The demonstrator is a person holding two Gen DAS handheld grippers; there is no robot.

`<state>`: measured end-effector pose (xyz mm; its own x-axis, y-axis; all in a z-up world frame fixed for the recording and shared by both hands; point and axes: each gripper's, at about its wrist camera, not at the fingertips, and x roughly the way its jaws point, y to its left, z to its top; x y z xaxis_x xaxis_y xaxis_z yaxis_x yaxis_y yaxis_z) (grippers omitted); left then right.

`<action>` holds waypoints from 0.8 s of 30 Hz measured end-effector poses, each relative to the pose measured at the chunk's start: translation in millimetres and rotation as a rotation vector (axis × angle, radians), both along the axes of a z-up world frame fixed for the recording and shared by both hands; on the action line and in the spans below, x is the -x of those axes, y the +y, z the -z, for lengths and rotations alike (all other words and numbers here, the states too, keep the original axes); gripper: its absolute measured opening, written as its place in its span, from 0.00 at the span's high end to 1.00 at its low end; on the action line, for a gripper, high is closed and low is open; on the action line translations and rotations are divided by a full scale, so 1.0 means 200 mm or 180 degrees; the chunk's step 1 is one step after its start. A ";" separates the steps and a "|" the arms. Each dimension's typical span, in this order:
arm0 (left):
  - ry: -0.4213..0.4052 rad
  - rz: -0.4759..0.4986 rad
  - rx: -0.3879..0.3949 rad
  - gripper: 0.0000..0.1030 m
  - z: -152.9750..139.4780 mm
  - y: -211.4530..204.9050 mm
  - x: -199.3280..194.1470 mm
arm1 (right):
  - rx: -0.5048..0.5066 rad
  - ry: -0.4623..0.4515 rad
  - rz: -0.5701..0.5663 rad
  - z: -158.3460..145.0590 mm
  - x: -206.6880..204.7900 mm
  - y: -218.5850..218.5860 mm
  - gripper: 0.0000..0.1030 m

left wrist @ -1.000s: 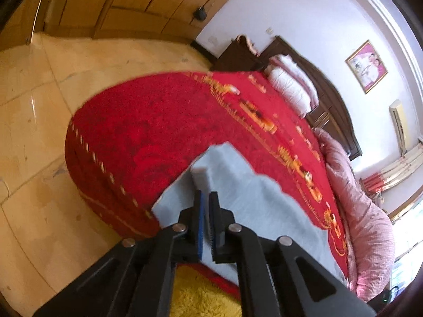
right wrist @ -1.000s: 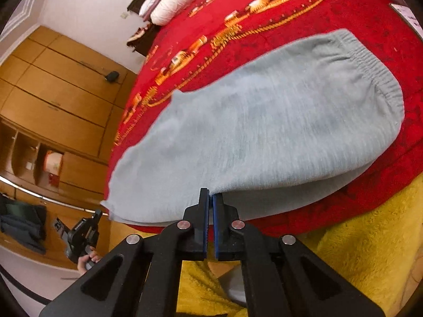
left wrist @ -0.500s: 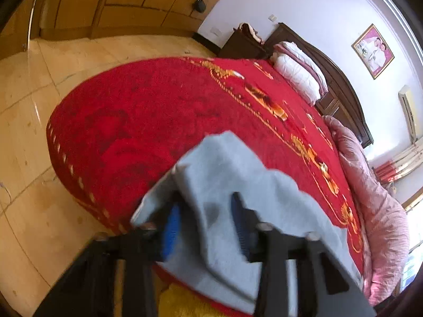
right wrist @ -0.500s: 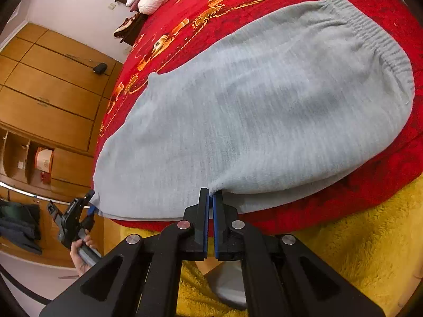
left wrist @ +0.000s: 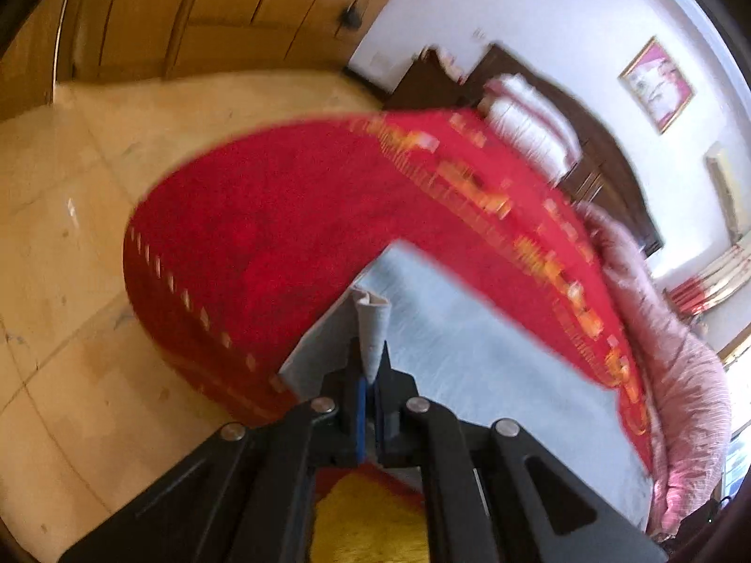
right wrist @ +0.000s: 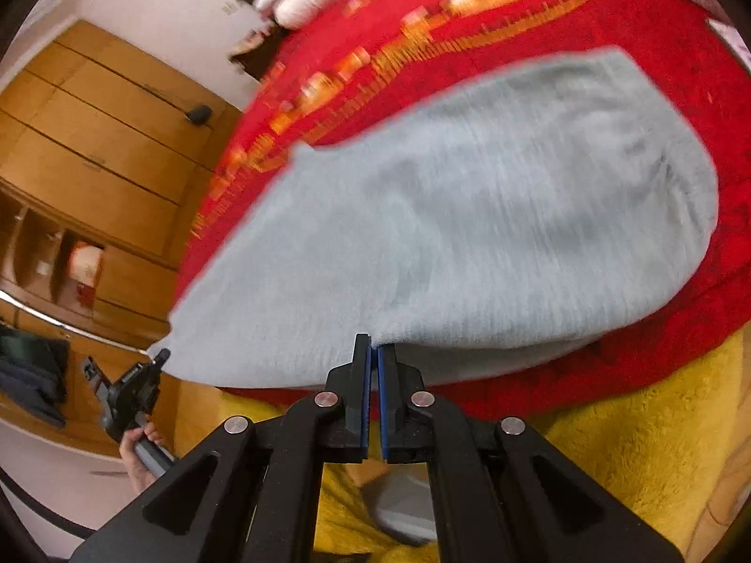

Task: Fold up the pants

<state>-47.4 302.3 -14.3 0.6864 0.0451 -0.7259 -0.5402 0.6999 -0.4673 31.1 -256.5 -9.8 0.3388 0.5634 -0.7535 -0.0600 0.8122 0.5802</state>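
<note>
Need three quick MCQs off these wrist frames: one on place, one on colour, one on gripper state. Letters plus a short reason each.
1. Where do the pants lie?
A. on the floor
B. on the bed
C. in the wardrobe

2. What colour is the bedspread?
A. red with gold trim
B. plain blue
C. white

3. What is the left hand-held gripper doing?
A. open above the floor
B. shut on nothing
C. shut on a fold of the pants

Answers:
1 B: the grey cloth is spread over the bed's near edge.
2 A: red cover shows all round the pants, with a gold band.
3 C: a pinched cone of grey cloth stands up between its closed fingers; its jaws have just closed on it.
</note>
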 end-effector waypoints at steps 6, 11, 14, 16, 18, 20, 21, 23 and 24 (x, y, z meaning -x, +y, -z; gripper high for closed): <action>0.0096 -0.0001 0.0002 0.94 0.06 0.01 0.02 | 0.0295 0.0422 -0.0198 0.15 -0.05 0.05 0.95; 0.0072 -0.0129 -0.0170 0.77 -0.05 0.03 0.10 | 0.0582 0.0066 -0.0660 -0.09 -0.05 0.13 0.85; 0.0044 -0.0087 -0.0353 0.66 -0.14 0.00 0.08 | 0.0698 -0.0286 -0.0849 -0.24 -0.14 0.22 0.69; 0.0012 0.0000 -0.0390 0.64 -0.18 -0.04 0.03 | 0.0856 -0.0541 -0.0928 -0.30 -0.25 0.30 0.64; 0.0040 0.0164 -0.0409 0.60 -0.19 -0.09 -0.05 | 0.1035 -0.0738 -0.0972 -0.32 -0.37 0.38 0.64; 0.0106 0.0275 -0.0423 0.56 -0.19 -0.13 -0.13 | 0.1159 -0.0832 -0.1066 -0.30 -0.48 0.47 0.64; 0.0151 0.0330 -0.0423 0.55 -0.18 -0.16 -0.17 | 0.1204 -0.0854 -0.1125 -0.29 -0.53 0.50 0.64; 0.0218 0.0402 -0.0413 0.48 -0.16 -0.20 -0.23 | 0.1313 -0.0875 -0.1273 -0.23 -0.64 0.59 0.64; 0.0262 0.0435 -0.0416 0.46 -0.14 -0.22 -0.27 | 0.1330 -0.0866 -0.1325 -0.21 -0.69 0.63 0.64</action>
<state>6.3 258.6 14.5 0.6312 0.0532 -0.7738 -0.4687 0.8210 -0.3259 169.5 -130.3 32.8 0.3652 0.3666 -0.8557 -0.5188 0.8434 0.1399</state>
